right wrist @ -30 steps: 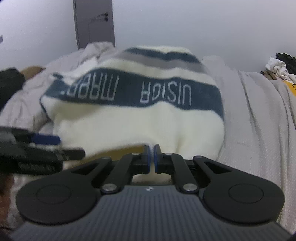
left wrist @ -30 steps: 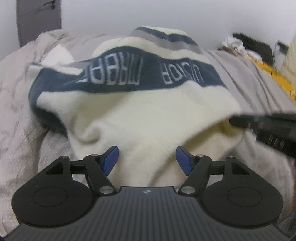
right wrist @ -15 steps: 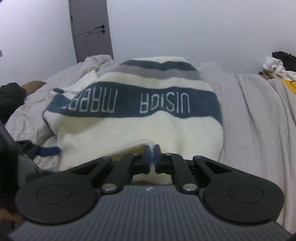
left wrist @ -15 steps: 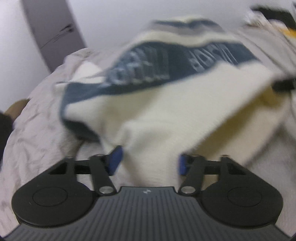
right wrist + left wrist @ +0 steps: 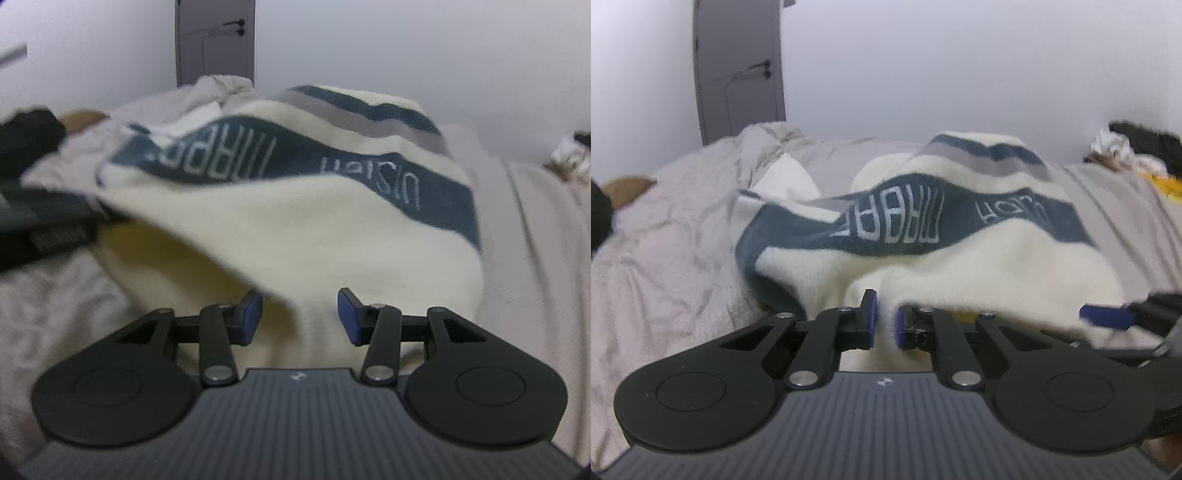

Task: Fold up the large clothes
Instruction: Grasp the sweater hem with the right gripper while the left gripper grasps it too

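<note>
Cream sweater [image 5: 979, 266] with navy and grey stripes, white lettering, beige bedding [image 5: 672, 236], grey door [image 5: 738, 70]

Left gripper [image 5: 885, 319]: blue pads nearly together, pinching cream sweater [image 5: 979, 266] hem. Right gripper [image 5: 300, 317]: jaws opening, pads apart, either side of the sweater's near edge, angled downward.

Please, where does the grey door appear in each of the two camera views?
Left wrist view: the grey door stands at upper left, behind the bed.
Right wrist view: the same door is at top, left of centre.
Shared landmark: the striped sweater with a lettered blue band, lying before the door.
</note>
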